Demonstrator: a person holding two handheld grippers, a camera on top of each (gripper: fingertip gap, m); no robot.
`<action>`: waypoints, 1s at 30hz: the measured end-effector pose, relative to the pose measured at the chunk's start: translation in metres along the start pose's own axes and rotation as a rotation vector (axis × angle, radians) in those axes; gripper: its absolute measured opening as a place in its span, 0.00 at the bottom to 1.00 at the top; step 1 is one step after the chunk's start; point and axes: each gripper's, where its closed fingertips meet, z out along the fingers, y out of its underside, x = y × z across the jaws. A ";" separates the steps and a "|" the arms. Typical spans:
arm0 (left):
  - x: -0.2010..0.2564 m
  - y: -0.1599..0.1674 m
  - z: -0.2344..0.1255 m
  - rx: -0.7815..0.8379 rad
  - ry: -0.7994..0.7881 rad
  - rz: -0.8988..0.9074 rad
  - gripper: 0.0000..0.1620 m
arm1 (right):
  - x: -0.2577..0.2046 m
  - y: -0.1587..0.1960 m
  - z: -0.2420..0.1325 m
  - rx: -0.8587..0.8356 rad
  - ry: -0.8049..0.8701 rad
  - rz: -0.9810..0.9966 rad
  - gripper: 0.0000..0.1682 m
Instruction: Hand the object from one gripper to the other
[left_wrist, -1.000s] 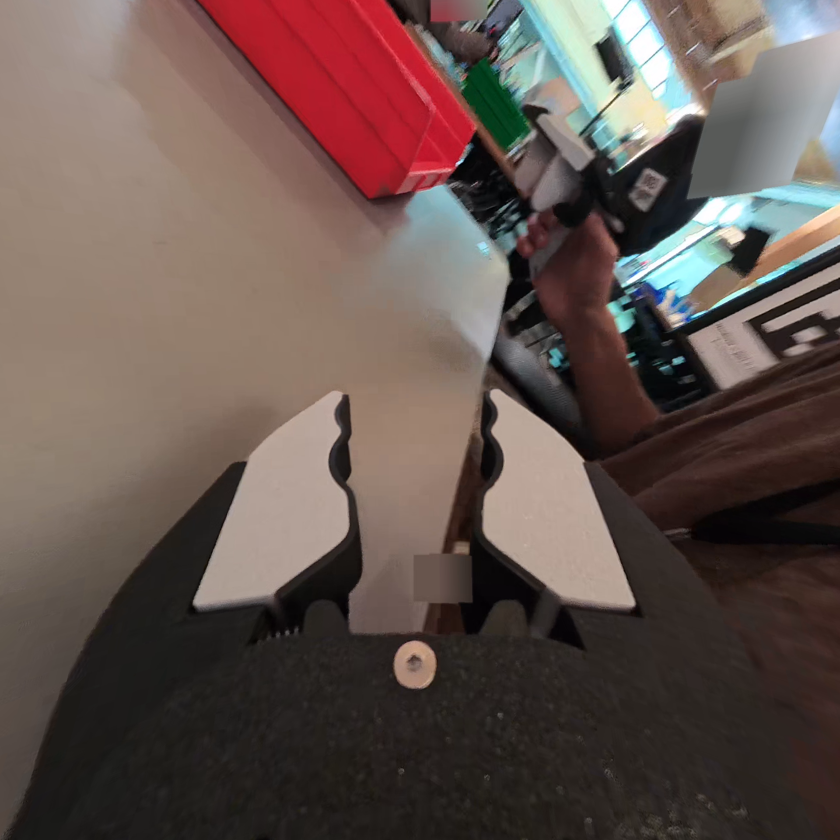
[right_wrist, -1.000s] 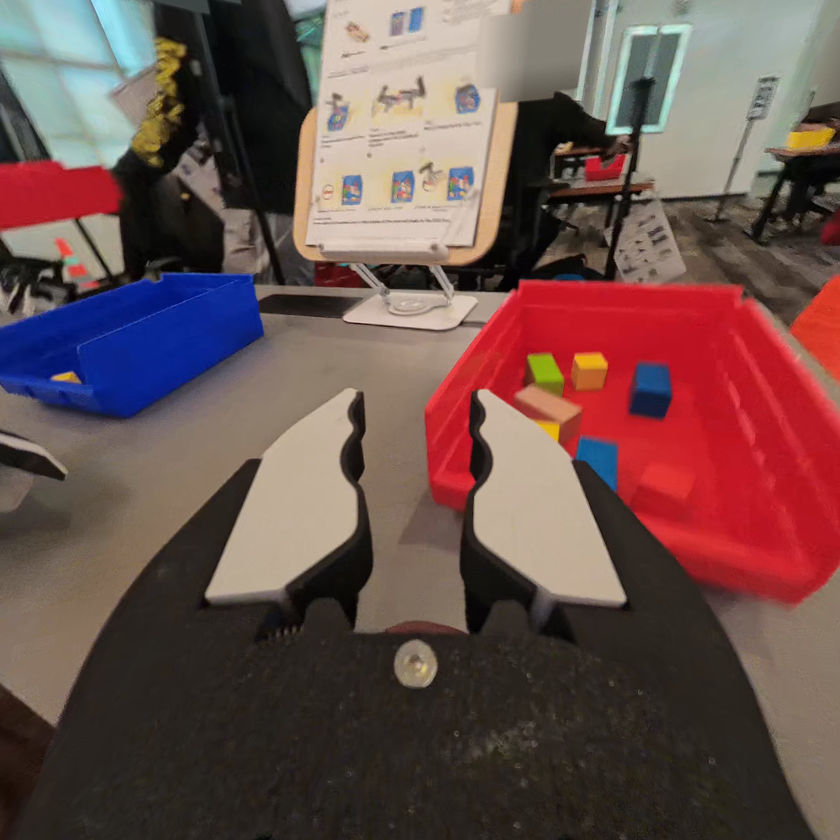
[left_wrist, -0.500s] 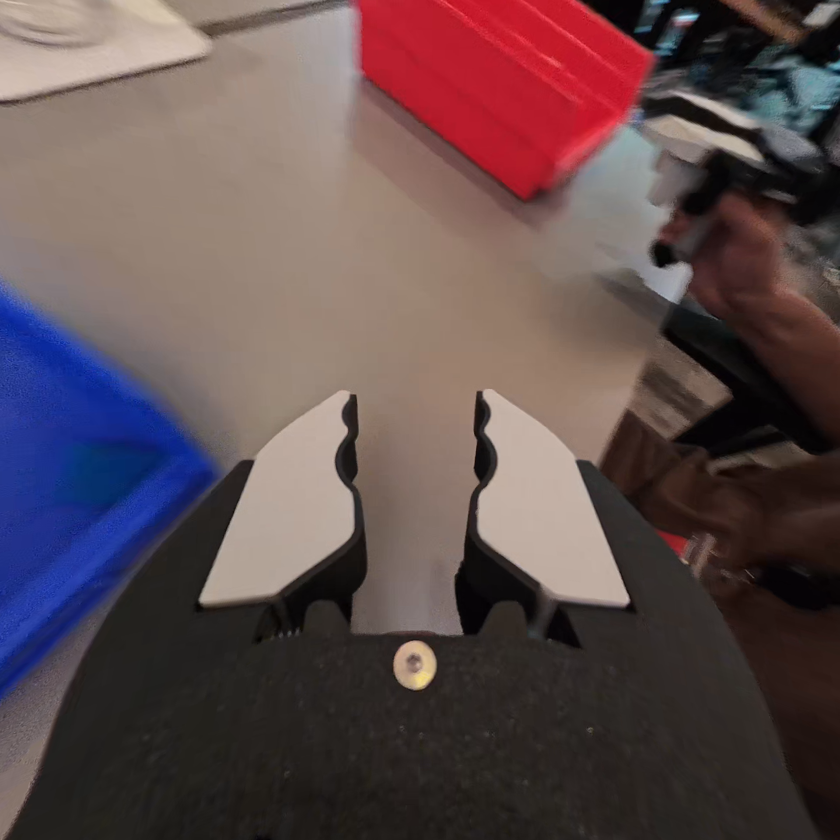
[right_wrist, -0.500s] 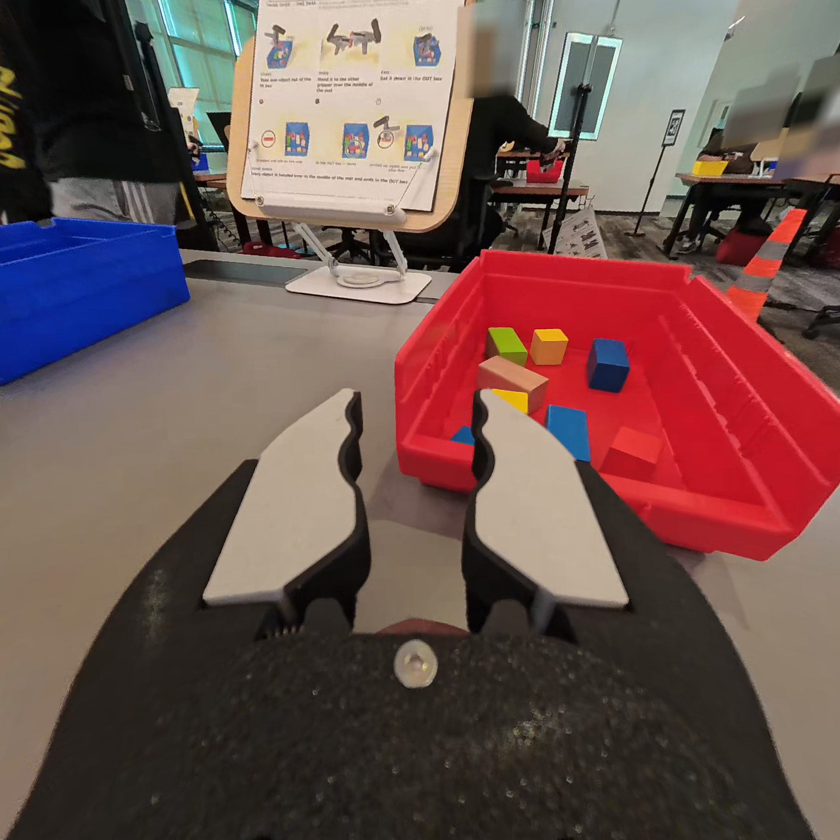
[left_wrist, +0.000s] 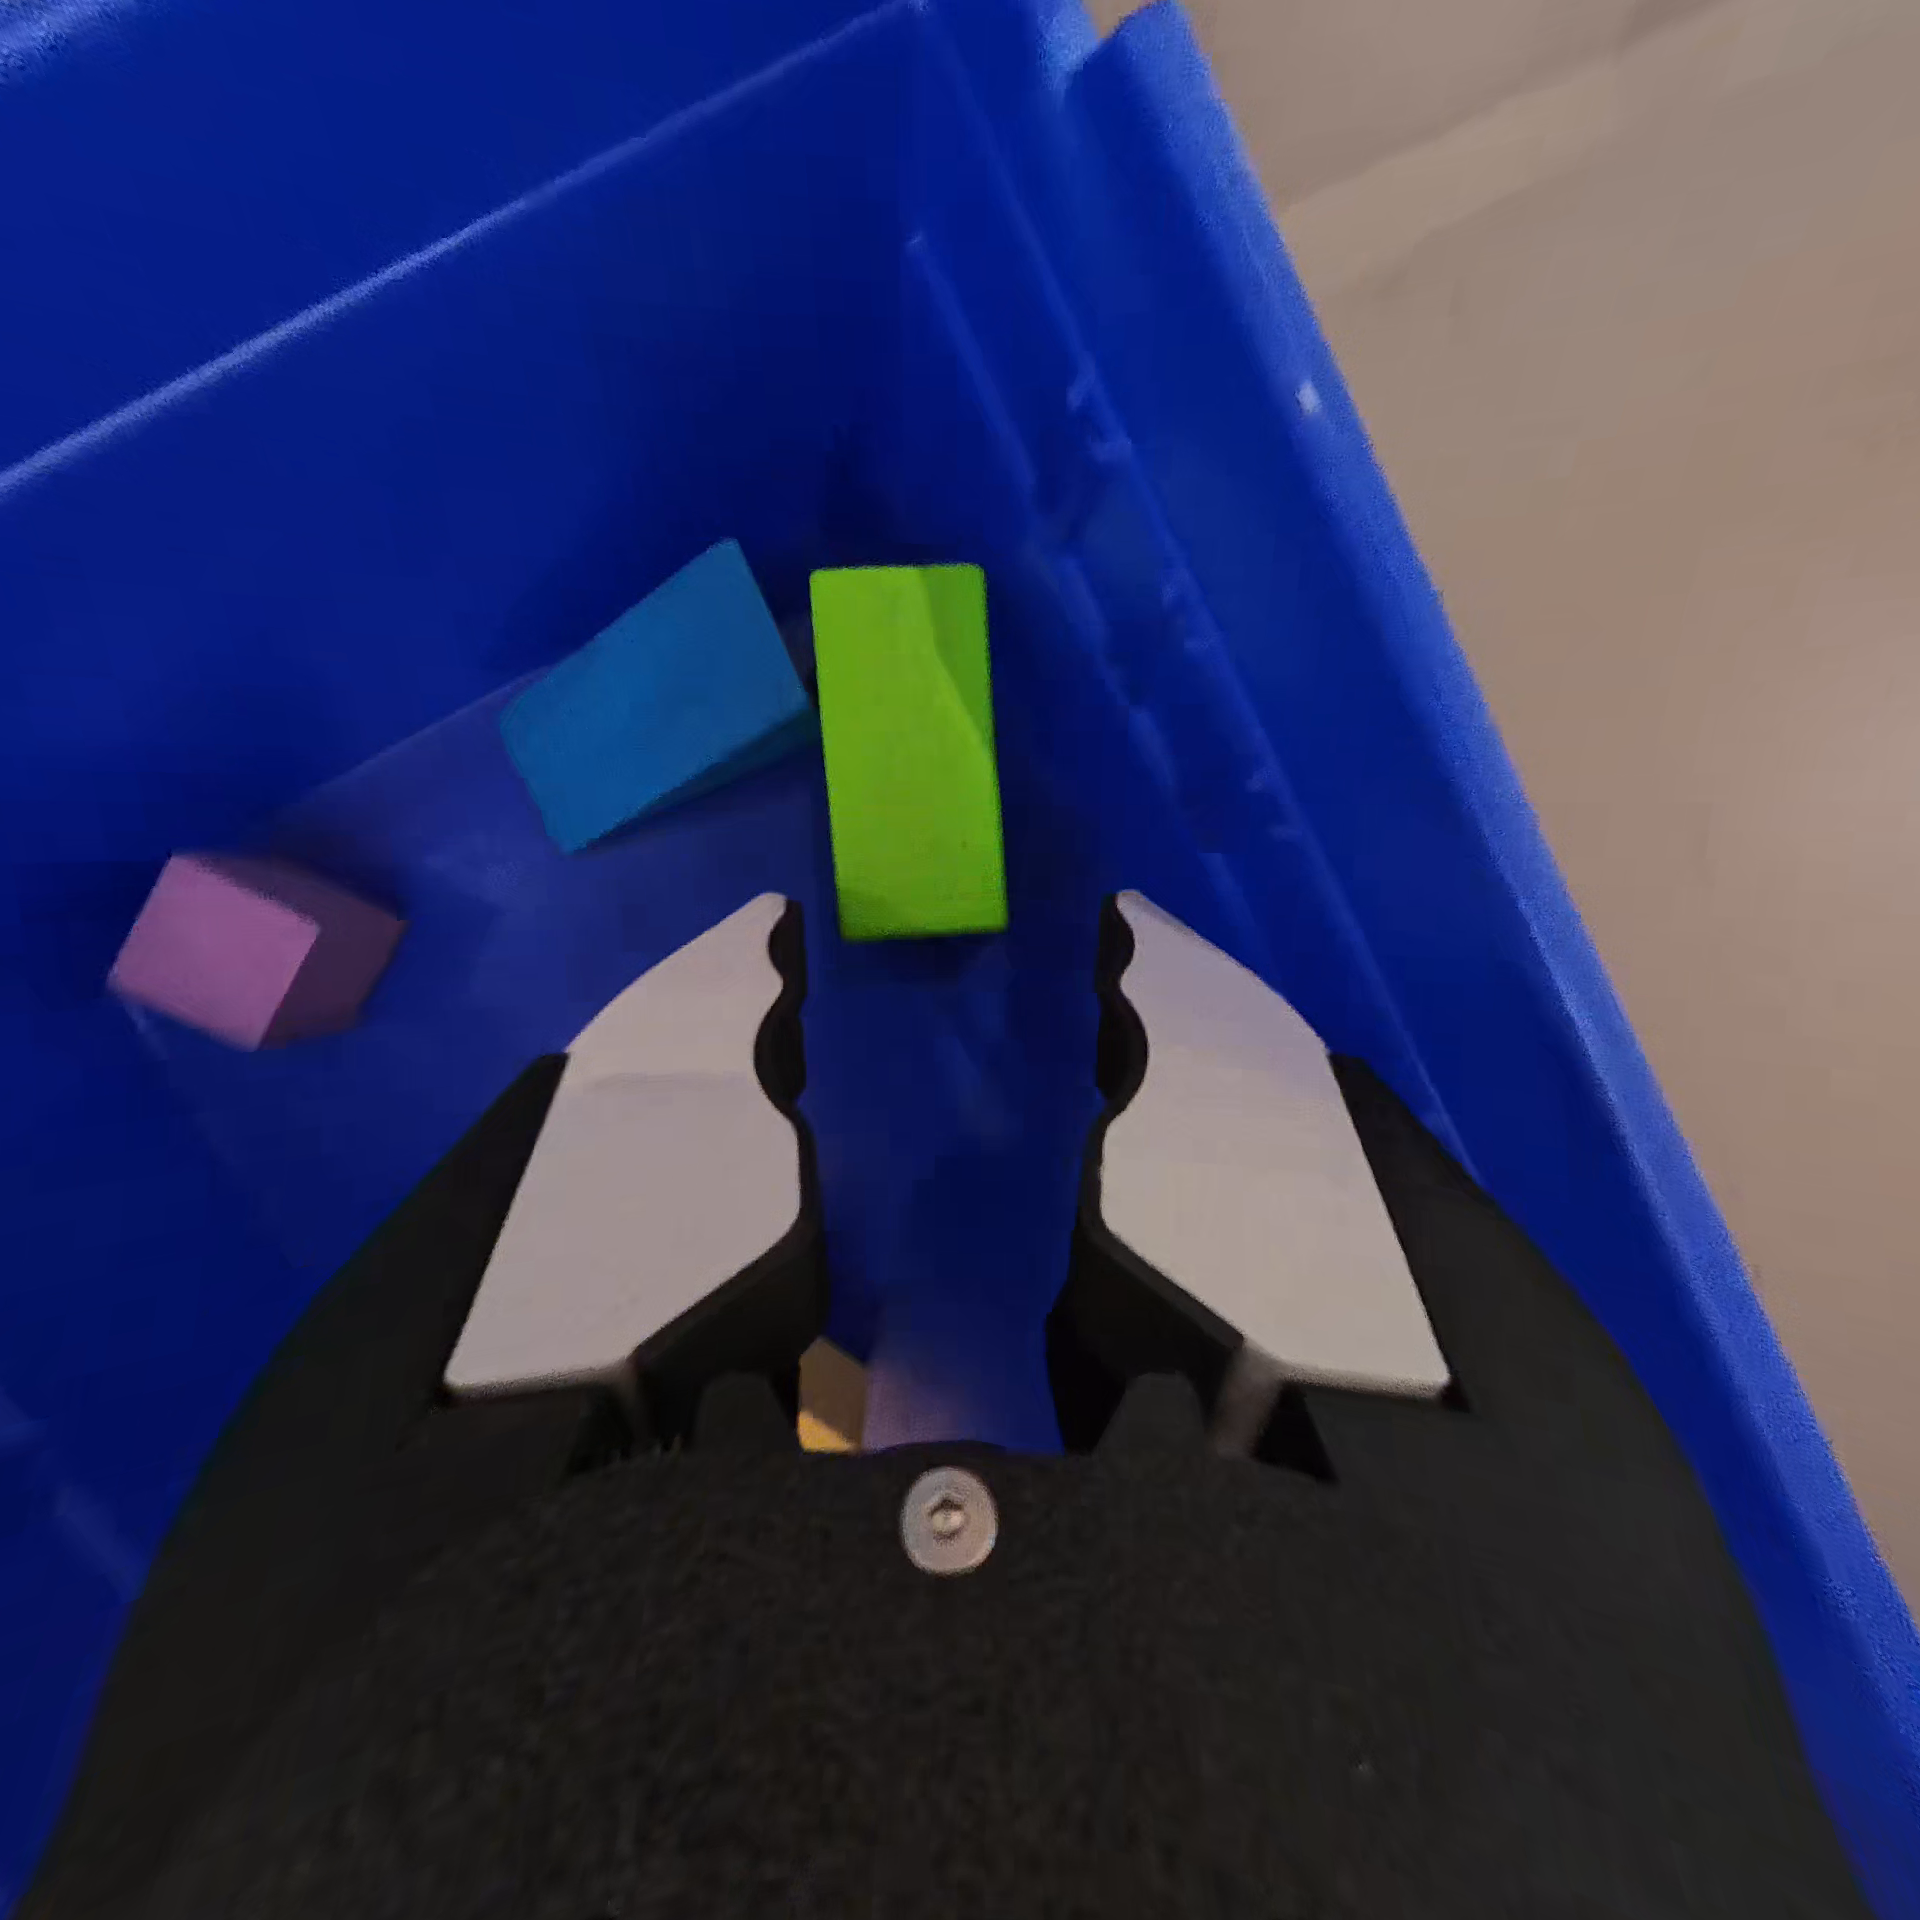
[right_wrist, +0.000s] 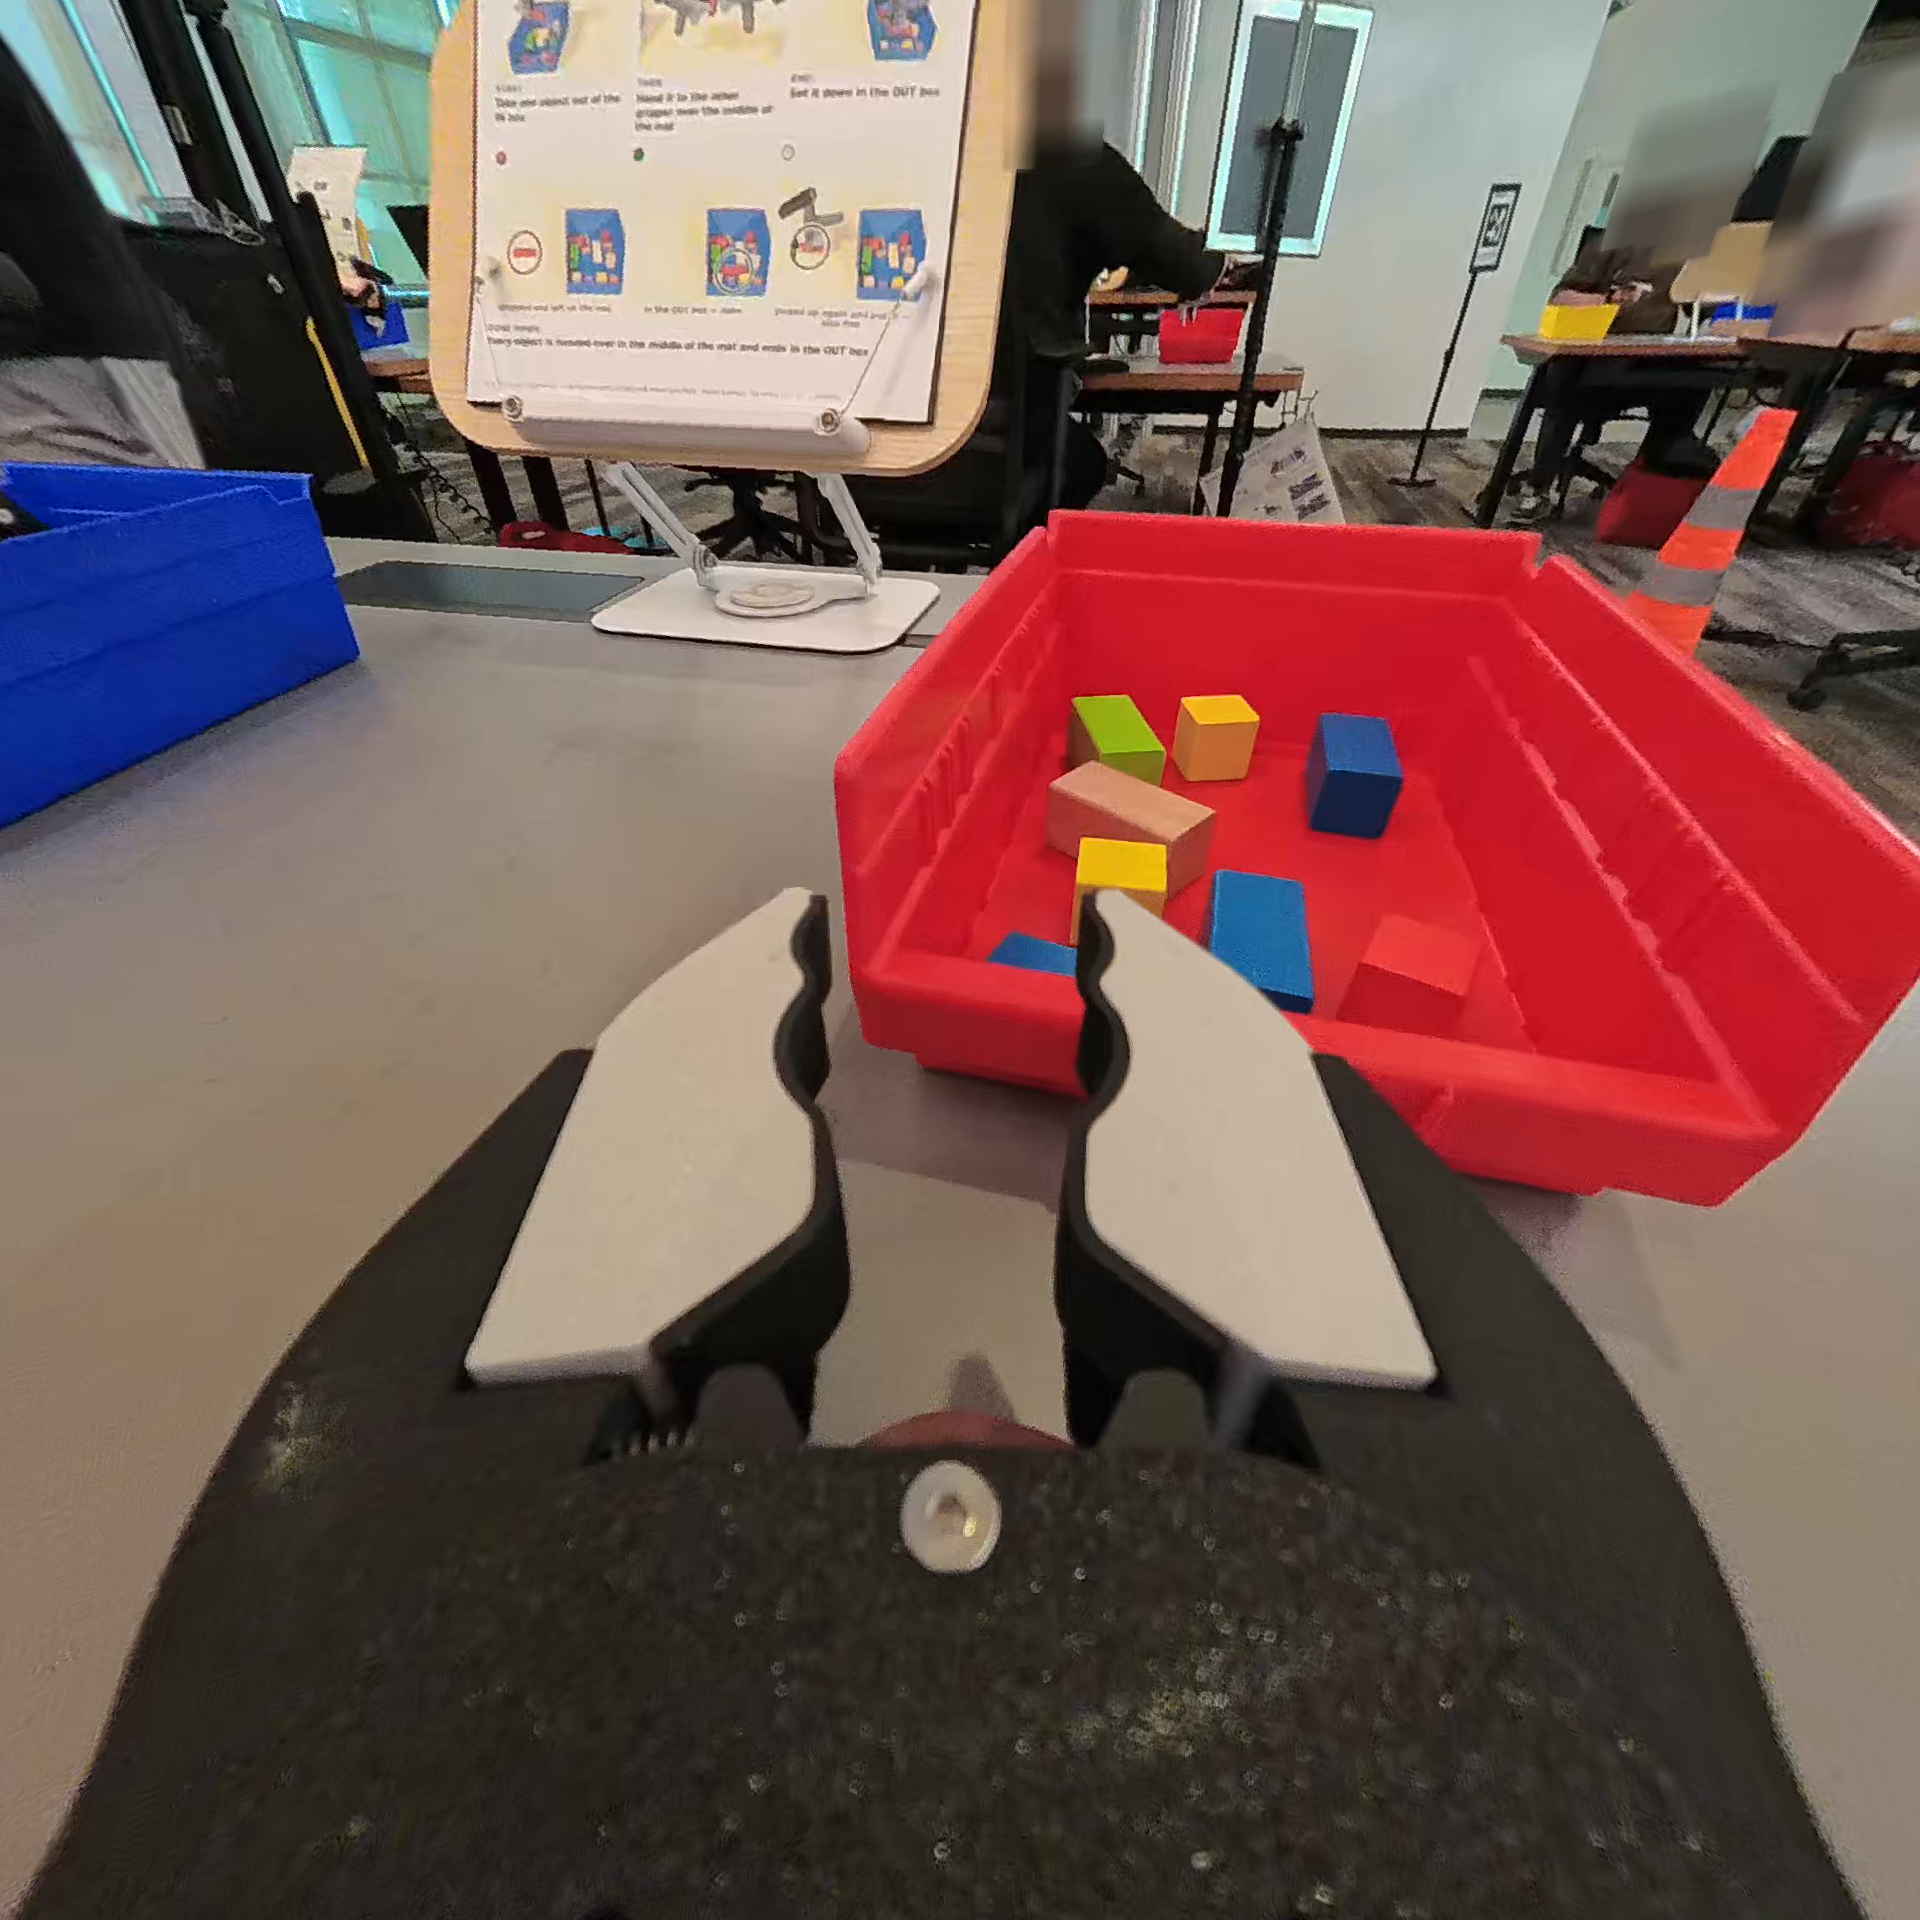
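Since the earlier frame, the left gripper (left_wrist: 951, 914) has swung from above the grey table to a position inside the blue bin (left_wrist: 1195, 436), while the right gripper (right_wrist: 951, 914) has held its place in front of the red bin (right_wrist: 1662, 1122). Both claws stand parted and hold nothing. In the left wrist view, a green block (left_wrist: 909, 748) lies just beyond the fingertips, close to the bin's right wall; a light blue block (left_wrist: 655, 696) lies to its left near the back wall, touching or nearly touching it, and a purple cube (left_wrist: 249, 961), blurred, lies toward the left wall. Between the finger bases, slivers of a yellow piece (left_wrist: 826, 1392) and a purple piece (left_wrist: 899, 1397) show; the gripper body hides the rest. In the right wrist view, the red bin sits on the table (right_wrist: 416, 935) toward its right edge and holds green, orange, dark blue, tan, yellow, blue and red blocks; another blue one at the front wall is partly hidden by the right finger (right_wrist: 1226, 1143). An instruction board (right_wrist: 717, 208) on a stand occupies the far edge, its top cut off.
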 end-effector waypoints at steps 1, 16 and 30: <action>-0.001 -0.001 0.006 -0.013 -0.004 0.011 0.33 | 0.001 0.001 0.000 -0.006 0.004 -0.001 0.27; -0.013 0.043 -0.087 0.100 -0.005 0.240 0.21 | -0.075 -0.049 0.039 0.014 -0.343 -0.066 0.25; 0.226 0.043 -0.158 0.263 0.527 0.914 0.21 | -0.251 -0.089 0.086 -0.029 -1.164 -0.313 0.30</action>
